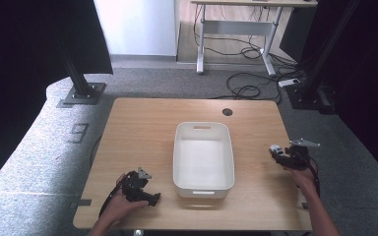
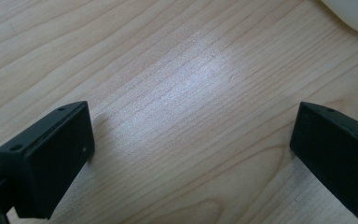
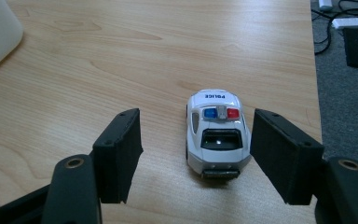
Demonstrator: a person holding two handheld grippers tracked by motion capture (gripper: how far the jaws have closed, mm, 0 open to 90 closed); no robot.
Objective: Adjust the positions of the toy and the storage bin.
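**Toy police car sits between your right claw's open jaws**

In the high view, your right claw [image 1: 281,156] is at the right edge of the frame, a bit below the middle. The toy police car [image 1: 275,149] is tiny and blurry there, just a small white blob at the tip of the claw. You cannot read anything on it from up there.

The right gripper view shows much more. The toy police car [image 3: 217,133] stands on its wheels on the table [image 3: 121,60], a little right of the middle of the frame. You can see its red and blue roof lights and the word POLICE. Your right claw [image 3: 196,154] is wide open, with one jaw on each side of the car. The right jaw is just beside the car; the left jaw is farther off. Neither jaw touches it.

Your left claw [image 1: 153,197] is at the lower left of the high view, partly hidden by your hand. In the left gripper view, the left claw [image 2: 191,154] is wide open over bare wood and holds nothing.

The white bin [image 1: 203,160] stands in the middle of the table. The left gripper view cuts it off, with just a corner [image 2: 354,16] at the upper right.
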